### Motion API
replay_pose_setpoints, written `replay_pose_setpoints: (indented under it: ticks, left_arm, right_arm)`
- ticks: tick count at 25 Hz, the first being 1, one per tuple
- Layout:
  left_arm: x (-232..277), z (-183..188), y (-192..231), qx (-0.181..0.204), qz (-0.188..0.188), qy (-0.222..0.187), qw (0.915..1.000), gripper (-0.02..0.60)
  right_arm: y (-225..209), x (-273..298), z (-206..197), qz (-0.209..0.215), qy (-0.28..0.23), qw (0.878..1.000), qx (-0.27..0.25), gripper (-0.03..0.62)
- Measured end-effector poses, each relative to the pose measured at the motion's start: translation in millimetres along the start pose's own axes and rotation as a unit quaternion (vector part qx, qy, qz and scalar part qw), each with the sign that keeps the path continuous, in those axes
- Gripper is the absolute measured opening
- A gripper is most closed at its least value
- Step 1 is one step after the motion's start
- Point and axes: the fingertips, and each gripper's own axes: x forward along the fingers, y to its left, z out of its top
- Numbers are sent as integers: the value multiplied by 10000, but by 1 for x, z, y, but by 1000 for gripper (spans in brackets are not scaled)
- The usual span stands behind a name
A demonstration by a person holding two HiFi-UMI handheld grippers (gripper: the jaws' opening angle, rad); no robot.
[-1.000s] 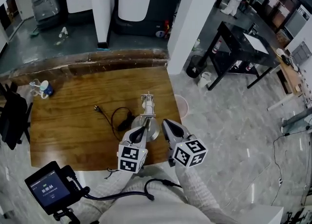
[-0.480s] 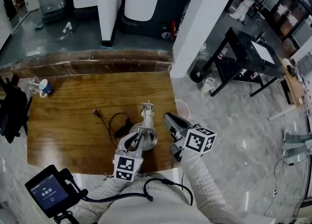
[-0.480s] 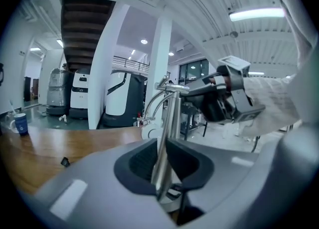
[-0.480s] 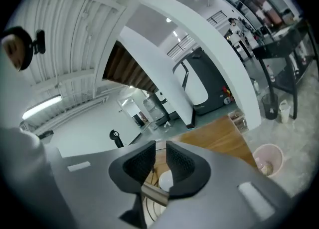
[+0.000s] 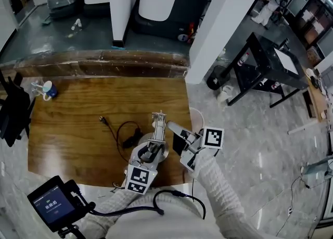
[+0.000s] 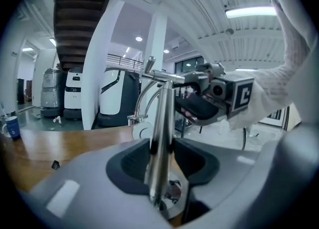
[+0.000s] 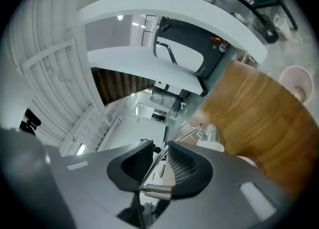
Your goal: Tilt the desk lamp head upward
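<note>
Chrome desk lamp (image 5: 157, 131) is standing on a wooden table (image 5: 73, 134), close to the edge nearest the person, and both grippers are right on it.

Left gripper (image 6: 162, 148) comes at the lamp from the person's side, down low by the lamp's base. Its jaws are opening, and the lamp's upright post (image 6: 160, 123) stands straight up between them. The dark pads (image 6: 134, 160) sit tight on either side of the post, but I honestly can't tell if they're touching it.

Right gripper (image 7: 160, 153) reaches in at the lamp from the other side, higher up. Its jaws are opening too, though the gap is only narrow. The thin chrome rods (image 7: 152, 165) of the lamp's arm run through that gap, and a short chrome stub (image 7: 155, 189) lies across the bottom of it. The pads don't look like they're pinching anything. Past the jaw tips you can see the lamp head (image 7: 213, 135), shiny with a white rim, over the wood.

A black cord (image 5: 124, 131) loops on the wood just beside the lamp, with its plug (image 5: 103, 119) lying a bit further off. A blue and white cup (image 5: 49, 93) sits well apart from the lamp, near the table's far corner.
</note>
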Motion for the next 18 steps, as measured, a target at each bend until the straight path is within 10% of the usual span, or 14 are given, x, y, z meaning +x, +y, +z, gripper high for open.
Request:
replay_pose_setpoints:
  ticks: [18]
  left_arm:
    - [-2,-2,-3,183,102,62,9998,144]
  right_arm:
    - [-28,39,-13,367,1018,9786,1748,130]
